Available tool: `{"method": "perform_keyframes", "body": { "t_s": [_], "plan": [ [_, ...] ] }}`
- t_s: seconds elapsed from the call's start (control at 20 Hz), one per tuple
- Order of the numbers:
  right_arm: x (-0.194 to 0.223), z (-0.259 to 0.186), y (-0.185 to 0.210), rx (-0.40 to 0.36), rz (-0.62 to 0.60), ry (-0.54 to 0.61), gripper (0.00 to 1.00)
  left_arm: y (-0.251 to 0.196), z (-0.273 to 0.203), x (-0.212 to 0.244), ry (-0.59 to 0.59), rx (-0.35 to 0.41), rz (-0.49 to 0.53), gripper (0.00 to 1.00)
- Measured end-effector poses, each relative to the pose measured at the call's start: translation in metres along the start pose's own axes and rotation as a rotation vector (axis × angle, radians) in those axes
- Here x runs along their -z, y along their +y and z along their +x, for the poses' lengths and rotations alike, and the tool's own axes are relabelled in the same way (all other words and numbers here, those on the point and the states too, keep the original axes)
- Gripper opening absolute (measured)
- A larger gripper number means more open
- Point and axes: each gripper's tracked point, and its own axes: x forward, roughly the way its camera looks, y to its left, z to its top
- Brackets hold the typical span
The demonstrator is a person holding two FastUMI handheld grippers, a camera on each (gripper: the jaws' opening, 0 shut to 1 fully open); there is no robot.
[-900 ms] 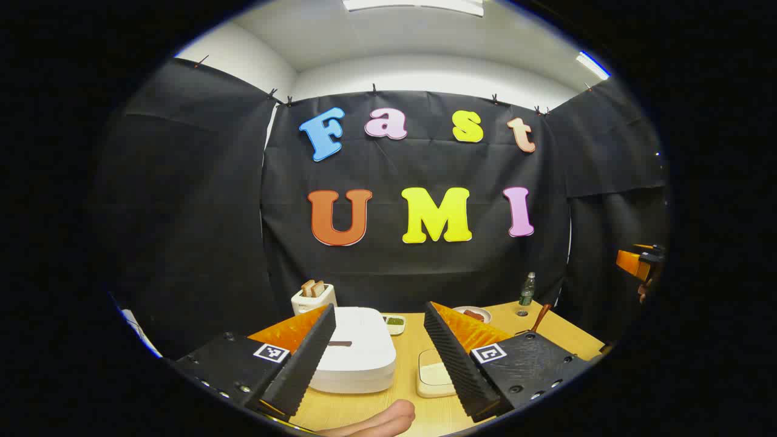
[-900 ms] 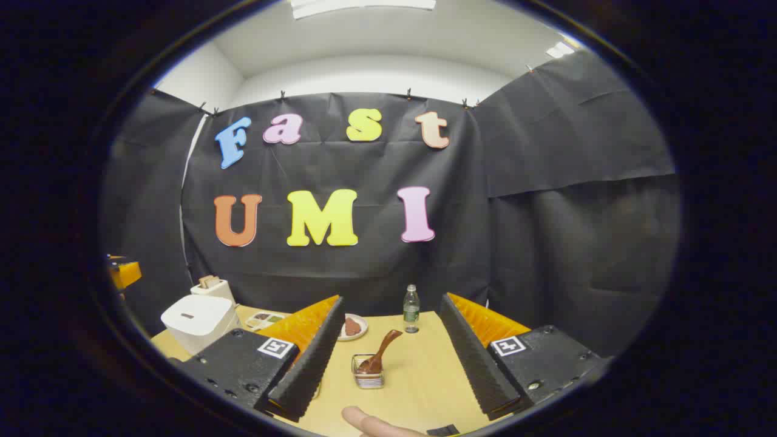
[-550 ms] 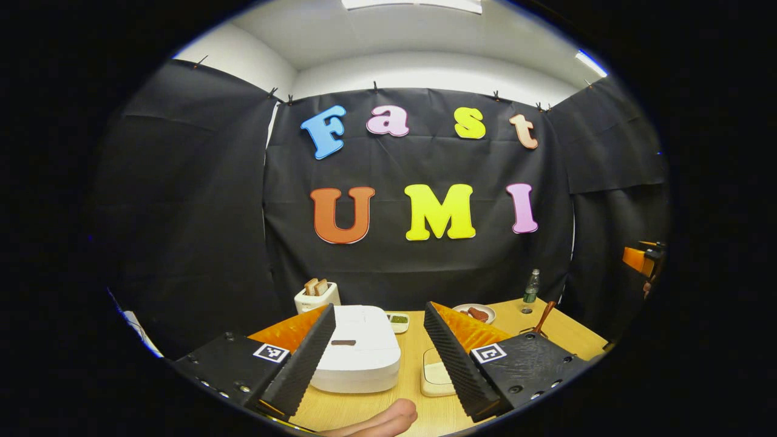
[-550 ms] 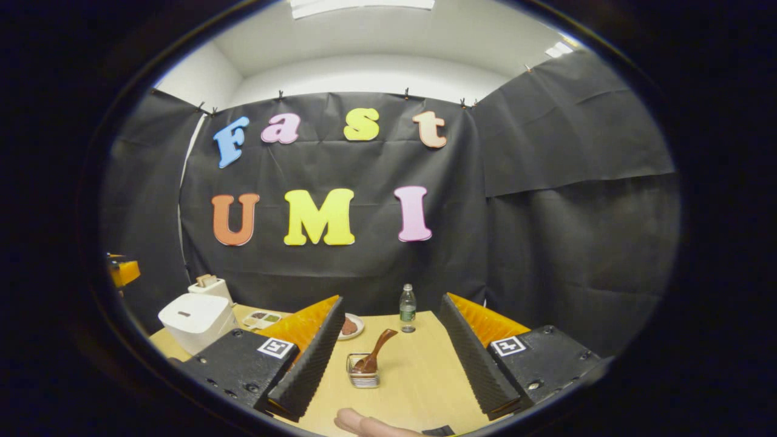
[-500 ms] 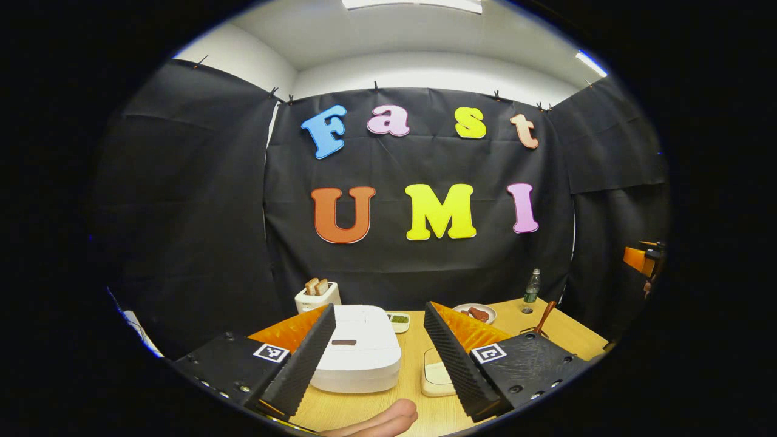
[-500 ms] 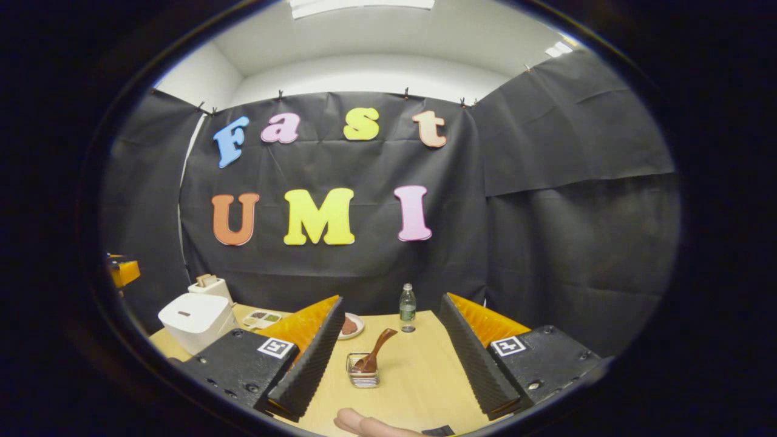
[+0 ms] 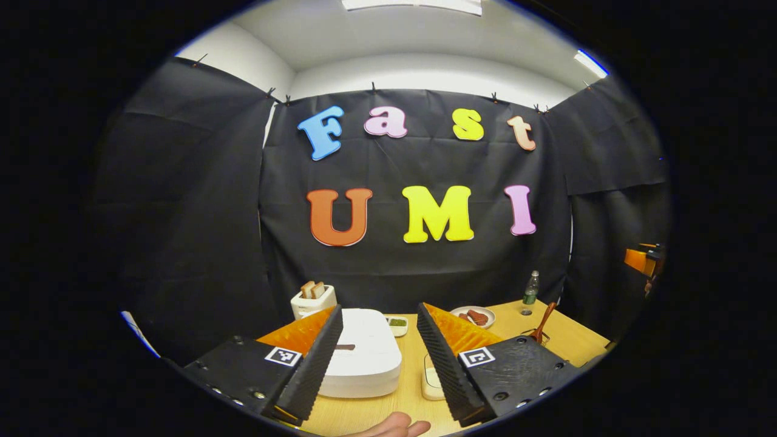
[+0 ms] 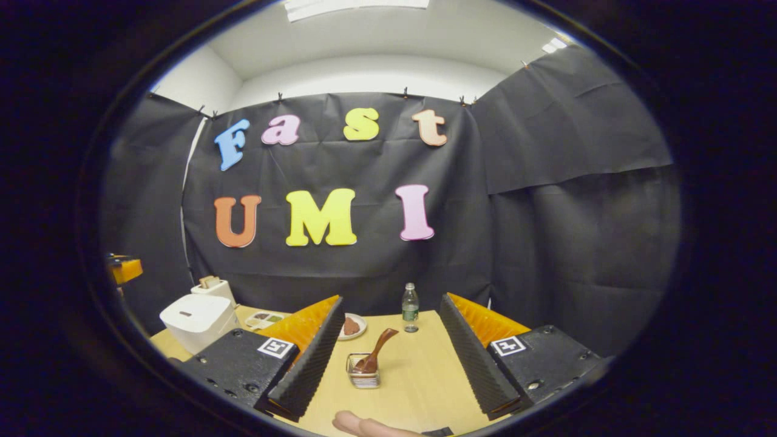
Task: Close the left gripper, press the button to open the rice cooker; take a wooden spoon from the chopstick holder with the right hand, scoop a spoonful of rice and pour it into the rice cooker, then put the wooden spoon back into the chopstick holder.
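The white rice cooker sits lid down on the wooden table, just beyond my left gripper. That gripper is open with nothing between its fingers, and the cooker's dark button shows in the gap. A cream dish lies right of the cooker. The wooden spoon leans in the small metal chopstick holder, straight ahead of my right gripper, which stands open and empty well short of it. The cooker appears far left in the right gripper view.
A toaster with bread stands behind the cooker. A small sectioned dish, a plate of food and a water bottle stand along the back of the table. A person's finger shows at the bottom edge.
The left gripper's fingers have drawn closer together and its view has shifted slightly toward the cooker. The right gripper has hardly moved.
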Motion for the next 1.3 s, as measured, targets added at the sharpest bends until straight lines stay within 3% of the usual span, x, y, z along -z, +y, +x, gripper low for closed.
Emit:
{"method": "perform_keyframes", "body": {
  "t_s": [0.1,0.25,0.35,0.45,0.5,0.55,0.9,1.3],
  "plan": [
    [0.002,0.002,-0.004,-0.005,0.003,-0.013,0.99,0.0,0.006,0.007,0.033,0.031,-0.007,0.78],
    [0.007,0.008,-0.013,0.014,0.015,-0.01,0.99,0.019,0.018,0.017,0.061,-0.021,0.016,0.52],
    [0.014,0.011,-0.015,0.012,0.016,0.009,0.99,0.032,0.028,0.027,0.079,-0.073,0.036,0.44],
    [0.019,0.016,-0.017,0.007,0.017,0.019,1.0,0.045,0.035,0.029,0.082,-0.119,0.057,0.44],
    [0.022,0.019,-0.017,0.002,0.013,0.022,0.99,0.058,0.033,0.03,0.079,-0.174,0.035,0.24],
    [0.025,0.021,-0.018,0.0,0.01,0.023,1.0,0.061,0.044,0.036,0.102,-0.183,0.015,0.04],
    [0.051,0.051,-0.027,0.001,-0.008,0.038,1.0,0.062,0.089,0.091,0.246,-0.166,-0.009,0.0],
    [0.093,0.082,-0.019,-0.025,-0.007,0.117,1.0,0.099,0.138,0.147,0.38,-0.241,-0.014,0.0]
  ]
}}
